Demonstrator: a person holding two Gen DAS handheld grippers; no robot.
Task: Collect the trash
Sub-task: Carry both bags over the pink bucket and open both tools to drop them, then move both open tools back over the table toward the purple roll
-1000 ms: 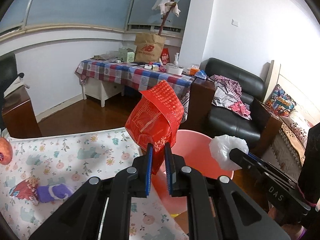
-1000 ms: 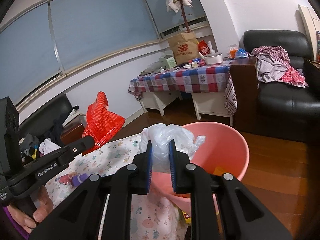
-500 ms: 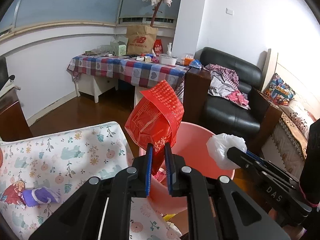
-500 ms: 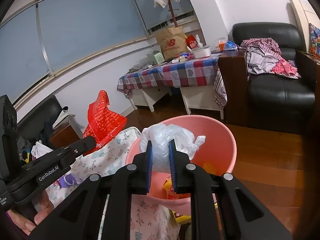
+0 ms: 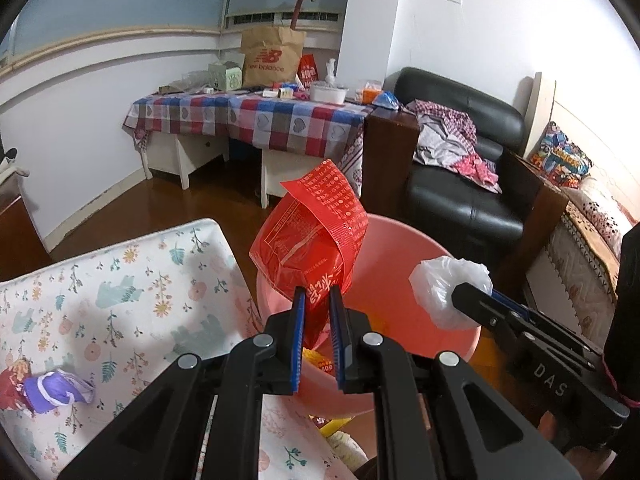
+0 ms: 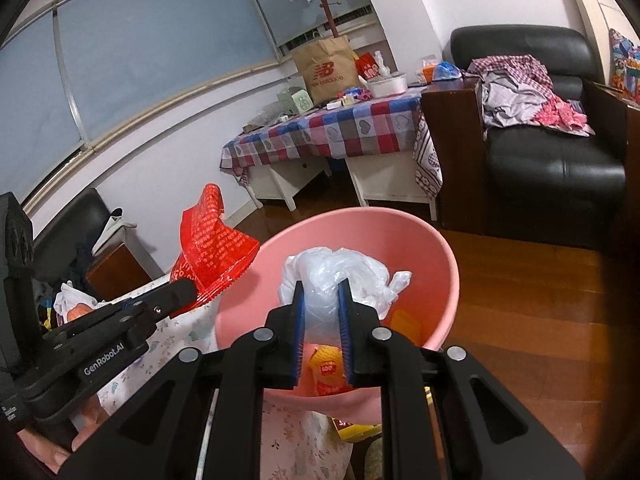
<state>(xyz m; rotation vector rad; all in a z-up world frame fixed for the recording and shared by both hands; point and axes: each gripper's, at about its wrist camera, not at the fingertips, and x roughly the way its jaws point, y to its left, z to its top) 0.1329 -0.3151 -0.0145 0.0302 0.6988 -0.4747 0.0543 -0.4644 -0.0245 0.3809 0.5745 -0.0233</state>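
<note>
My left gripper [image 5: 317, 300] is shut on a red plastic wrapper [image 5: 310, 248] and holds it above the near rim of the pink bin [image 5: 404, 240]. My right gripper [image 6: 322, 294] is shut on a crumpled white plastic bag [image 6: 340, 272] and holds it over the mouth of the pink bin [image 6: 436, 248]. The bag [image 5: 448, 288] also shows in the left wrist view over the bin's right side. The red wrapper [image 6: 212, 248] shows left of the bin in the right wrist view. Orange and yellow packets [image 6: 328, 368] lie inside the bin.
A floral-covered table [image 5: 120, 300] lies at the left with a purple and red scrap [image 5: 52, 388] on it. Behind stand a checked-cloth table [image 5: 256, 120] with a brown paper bag [image 5: 272, 56], and a black sofa [image 5: 464, 184] with clothes.
Both grippers have moved right and nearer over the pink bin, each keeping its grip. The bin's inside with its packets has come into view.
</note>
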